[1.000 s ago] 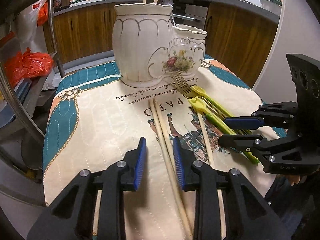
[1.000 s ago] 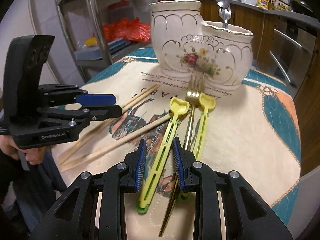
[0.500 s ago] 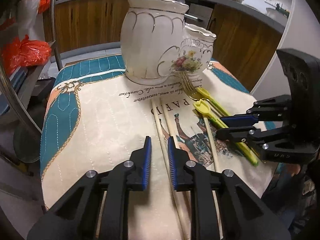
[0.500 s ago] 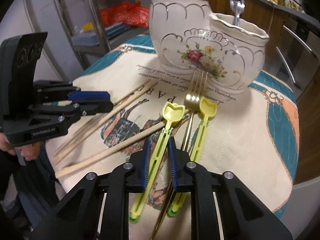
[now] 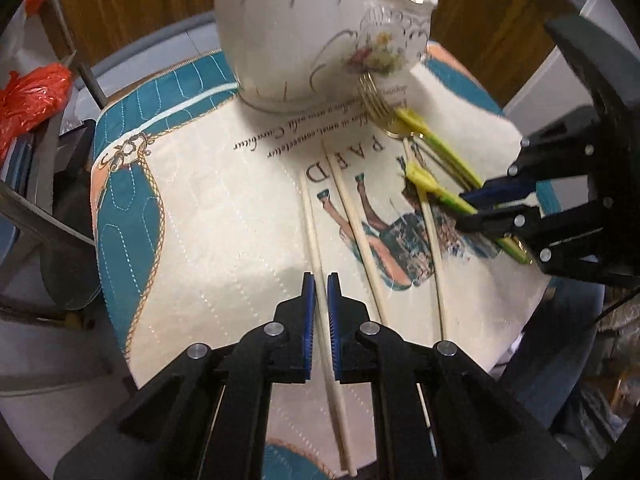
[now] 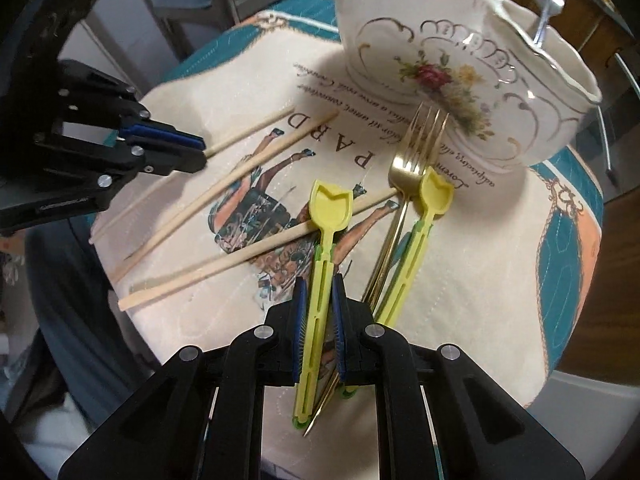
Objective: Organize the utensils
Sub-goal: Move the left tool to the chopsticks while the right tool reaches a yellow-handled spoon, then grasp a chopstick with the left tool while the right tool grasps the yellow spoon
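Left tongs [image 5: 319, 292] closed to a narrow gap around the outermost chopstick [image 5: 310, 216], blue pads apparently gripping it, low over the table's printed cloth [image 5: 200, 208]. Right tongs [image 6: 319, 296] likewise clamped on the shaft of a yellow-green spoon [image 6: 326, 236], which lies across another chopstick [image 6: 224, 266]. Gold fork [image 6: 416, 160] and second yellow spoon [image 6: 430, 208] lie beside it, fork tines touching the floral ceramic holder [image 6: 440, 60].
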Demonstrator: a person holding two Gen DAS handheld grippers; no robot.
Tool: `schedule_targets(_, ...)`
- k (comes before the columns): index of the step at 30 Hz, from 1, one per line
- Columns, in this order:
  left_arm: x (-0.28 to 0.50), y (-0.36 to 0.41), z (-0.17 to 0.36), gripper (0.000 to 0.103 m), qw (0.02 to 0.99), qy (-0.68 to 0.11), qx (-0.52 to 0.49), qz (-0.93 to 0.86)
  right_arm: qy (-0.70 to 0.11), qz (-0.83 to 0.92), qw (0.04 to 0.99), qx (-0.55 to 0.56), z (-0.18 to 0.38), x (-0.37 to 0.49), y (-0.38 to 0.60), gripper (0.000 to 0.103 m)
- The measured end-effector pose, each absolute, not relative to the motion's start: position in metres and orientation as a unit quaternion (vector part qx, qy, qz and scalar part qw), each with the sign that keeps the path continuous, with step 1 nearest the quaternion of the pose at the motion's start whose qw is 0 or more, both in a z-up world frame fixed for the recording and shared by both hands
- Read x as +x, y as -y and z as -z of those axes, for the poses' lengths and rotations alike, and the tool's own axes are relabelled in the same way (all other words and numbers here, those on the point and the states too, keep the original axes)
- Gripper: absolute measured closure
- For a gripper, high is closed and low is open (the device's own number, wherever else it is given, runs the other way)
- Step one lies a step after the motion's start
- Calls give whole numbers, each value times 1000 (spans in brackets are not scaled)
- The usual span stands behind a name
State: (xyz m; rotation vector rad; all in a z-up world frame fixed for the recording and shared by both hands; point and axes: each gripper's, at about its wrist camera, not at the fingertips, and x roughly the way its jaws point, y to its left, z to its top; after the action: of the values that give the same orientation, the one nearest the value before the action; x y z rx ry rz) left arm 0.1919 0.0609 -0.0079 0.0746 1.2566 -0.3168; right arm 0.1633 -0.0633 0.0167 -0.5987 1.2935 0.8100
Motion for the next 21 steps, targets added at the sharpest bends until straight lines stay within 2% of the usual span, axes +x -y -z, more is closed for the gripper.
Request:
schedule_targets(5, 196, -56, 8, 95, 766, -623, 64, 145, -593, -356, 665, -281, -16, 170, 53, 89)
schedule_targets(10, 198, -45, 9, 95, 757, -633, 96, 128, -573, -359, 675, -296, -15, 165, 43, 90)
schedule_targets(15, 195, -40, 9, 98, 764, -622, 113, 127, -558, -364, 691, -280, -13, 156, 38, 93)
schedule_targets(21, 182, -50, 2, 99, 802, -578, 88, 124, -532, -385, 713, -245, -24, 144, 74, 93)
